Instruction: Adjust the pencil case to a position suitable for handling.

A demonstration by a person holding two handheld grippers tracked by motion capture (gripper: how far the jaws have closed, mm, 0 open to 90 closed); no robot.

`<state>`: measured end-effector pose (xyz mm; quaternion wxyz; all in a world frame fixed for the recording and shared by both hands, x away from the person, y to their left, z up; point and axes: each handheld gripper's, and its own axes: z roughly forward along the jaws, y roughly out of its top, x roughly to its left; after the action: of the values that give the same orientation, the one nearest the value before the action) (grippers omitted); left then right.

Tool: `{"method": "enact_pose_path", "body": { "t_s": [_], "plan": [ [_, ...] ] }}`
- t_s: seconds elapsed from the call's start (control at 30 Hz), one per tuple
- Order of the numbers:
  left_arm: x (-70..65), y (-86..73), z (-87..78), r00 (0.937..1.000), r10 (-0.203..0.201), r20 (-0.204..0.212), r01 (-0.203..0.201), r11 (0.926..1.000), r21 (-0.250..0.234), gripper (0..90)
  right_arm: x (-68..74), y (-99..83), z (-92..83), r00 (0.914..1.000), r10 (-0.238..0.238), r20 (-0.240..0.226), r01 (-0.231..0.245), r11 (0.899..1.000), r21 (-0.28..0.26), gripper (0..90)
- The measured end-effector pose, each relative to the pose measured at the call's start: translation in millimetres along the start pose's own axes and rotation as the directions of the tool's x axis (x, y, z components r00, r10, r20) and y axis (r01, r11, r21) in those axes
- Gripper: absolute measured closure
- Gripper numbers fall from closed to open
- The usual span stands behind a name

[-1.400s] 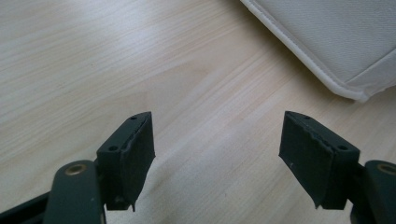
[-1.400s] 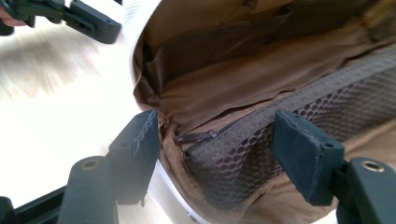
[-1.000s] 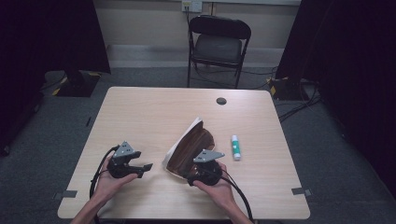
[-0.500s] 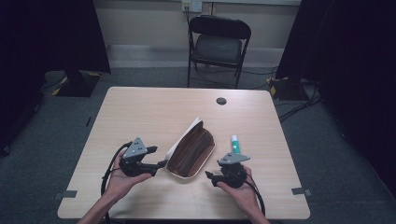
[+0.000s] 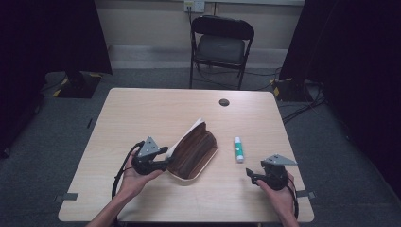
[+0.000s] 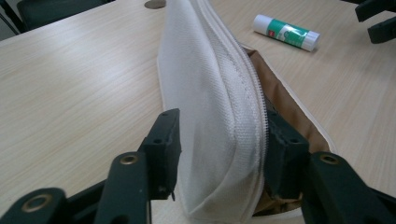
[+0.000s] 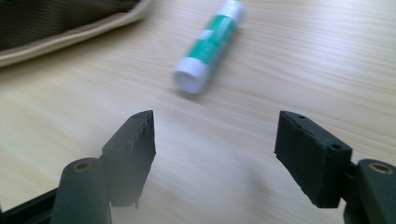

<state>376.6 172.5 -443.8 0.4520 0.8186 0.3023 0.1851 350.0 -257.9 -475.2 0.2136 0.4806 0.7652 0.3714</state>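
Both grippers shifted: left [image 5: 165, 158] onto pouch [image 5: 191, 153], right [image 5: 249, 174] away.

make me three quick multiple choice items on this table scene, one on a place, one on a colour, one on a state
1. Where does the glue stick lie?
A. inside the pouch
B. on the table between the pouch and the right gripper
C. on the chair

2. What colour is the pouch's lining?
A. brown
B. blue
C. red

3. How does the left gripper stand?
A. wide open above the glue stick
B. shut on the pouch's white flap
C. lying loose on the table

Answers: 1 B, it rests on bare wood short of the right gripper. 2 A, the open inside shows brown. 3 B, its pads press either side of the flap.
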Motion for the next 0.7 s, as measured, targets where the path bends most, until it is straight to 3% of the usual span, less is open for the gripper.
{"method": "enact_pose_path", "body": {
  "t_s": [0.2,0.27,0.37,0.5,0.6,0.7],
  "plan": [
    [3.1,-2.1,-1.6,0.9998,0.014,0.017,-0.014,0.9999,0.005,69.8,-20.6,-5.4,5.7,0.9972,0.047,0.058,-0.048,0.999,0.02,27.2],
    [7.8,-4.1,-5.3,0.9992,0.001,0.041,-0.001,1.0,-0.006,72.6,-21.2,-7.5,8.8,0.9964,0.032,0.078,-0.035,0.999,0.035,26.2],
    [10.8,-7.9,-9.7,0.9977,0.003,0.067,-0.001,0.9997,-0.022,74.1,-21.2,-9.3,13.7,0.9949,-0.003,0.101,-0.003,0.998,0.058,25.6],
    [14.4,-12.2,-16.1,0.9952,0.006,0.098,-0.003,0.9994,-0.034,75.5,-22.4,-11.4,17.5,0.9953,0.008,0.097,-0.014,0.997,0.069,24.1],
    [15.6,-13.8,-20.9,0.9929,0.029,0.116,-0.026,0.9993,-0.028,76.0,-22.6,-11.5,17.6,0.995,0.014,0.099,-0.021,0.997,0.068,23.2],
    [16.9,-17.4,-26.8,0.9856,0.032,0.166,-0.028,0.9992,-0.029,76.2,-23.5,-13.1,19.1,0.995,0.027,0.096,-0.032,0.998,0.051,21.9]
  ]
}}
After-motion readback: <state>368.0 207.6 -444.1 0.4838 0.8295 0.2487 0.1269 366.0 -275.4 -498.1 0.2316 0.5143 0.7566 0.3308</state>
